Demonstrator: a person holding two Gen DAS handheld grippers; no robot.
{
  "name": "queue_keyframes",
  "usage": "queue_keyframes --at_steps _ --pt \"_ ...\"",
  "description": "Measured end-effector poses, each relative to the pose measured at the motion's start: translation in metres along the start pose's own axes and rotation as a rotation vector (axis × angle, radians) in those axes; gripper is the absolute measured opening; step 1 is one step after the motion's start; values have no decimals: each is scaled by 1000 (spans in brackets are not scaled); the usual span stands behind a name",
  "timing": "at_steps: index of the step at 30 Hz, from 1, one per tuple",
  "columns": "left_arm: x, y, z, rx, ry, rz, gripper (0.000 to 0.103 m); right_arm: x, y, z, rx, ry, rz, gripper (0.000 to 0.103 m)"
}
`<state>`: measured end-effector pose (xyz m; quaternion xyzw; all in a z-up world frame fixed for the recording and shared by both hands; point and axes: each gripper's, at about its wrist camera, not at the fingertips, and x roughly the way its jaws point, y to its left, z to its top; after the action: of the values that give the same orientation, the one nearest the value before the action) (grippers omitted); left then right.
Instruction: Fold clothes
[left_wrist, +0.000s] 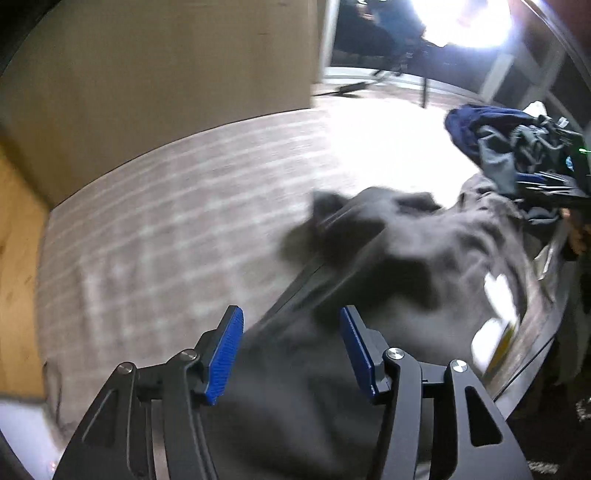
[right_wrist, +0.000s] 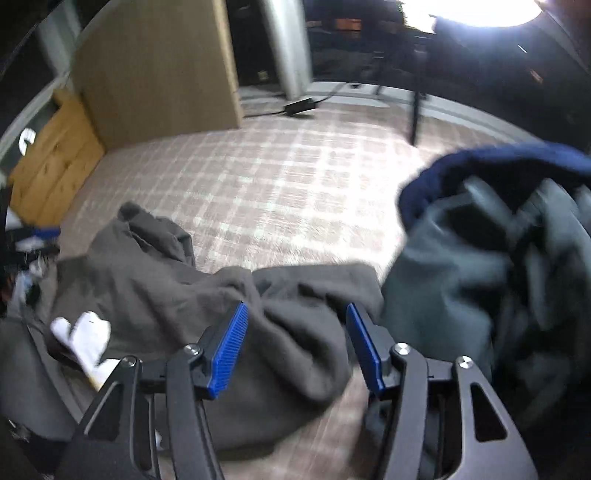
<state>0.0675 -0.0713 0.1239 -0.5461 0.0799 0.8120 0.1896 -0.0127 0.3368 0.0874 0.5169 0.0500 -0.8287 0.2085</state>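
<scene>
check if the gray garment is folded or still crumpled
Crumpled. The gray garment lies in loose bunched ridges on the plaid carpet, with no flat, squared edges. Both tongs are open above it.

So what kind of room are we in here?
Probably a room in a home: plaid carpet covers the floor, a pine wooden chest stands by a wall, and clothes, a grey garment and a navy one, lie in heaps.
</scene>
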Motion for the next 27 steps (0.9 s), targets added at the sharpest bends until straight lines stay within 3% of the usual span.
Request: queue_keyframes --at_steps 6,7,8,9,10,11,12,13,15,17,20,24,26,27 --pt "70 -29 35 84 94 -79 51 44 9 9 -131 96 54 55" --pt "76 -35 36 105 103 -90 43 47 9 8 -137 101 72 55" --pt "79 -39 35 120 114 -91 19 51 9 7 -144 107 90 55" --pt "82 -42 34 132 127 -88 5 54 9 5 -151 113 107 55" --pt "82 -44 32 138 130 -85 2 58 9 4 -157 118 125 54" --pt "77 -43 30 138 120 -96 2 61 9 3 -163 123 143 40" --pt "70 -41 27 136 106 -111 2 60 8 1 -157 122 169 17" --pt "63 -39 24 126 96 -121 2 56 7 -1 -148 124 188 10" --pt "40 -32 16 107 69 -126 2 40 12 -6 -161 93 198 6" --pt "14 -28 2 111 35 -139 2 23 18 -14 -167 71 265 4" --pt "-10 -30 -16 125 28 -142 1 8 37 -33 -219 95 333 4" --pt "-23 -33 -64 153 103 -158 2 -7 72 -67 -358 178 420 5" --pt "-18 -31 -75 157 133 -106 2 -14 76 -69 -402 144 336 8" --pt "-17 -27 -76 144 137 -84 2 -11 69 -61 -381 119 316 15"
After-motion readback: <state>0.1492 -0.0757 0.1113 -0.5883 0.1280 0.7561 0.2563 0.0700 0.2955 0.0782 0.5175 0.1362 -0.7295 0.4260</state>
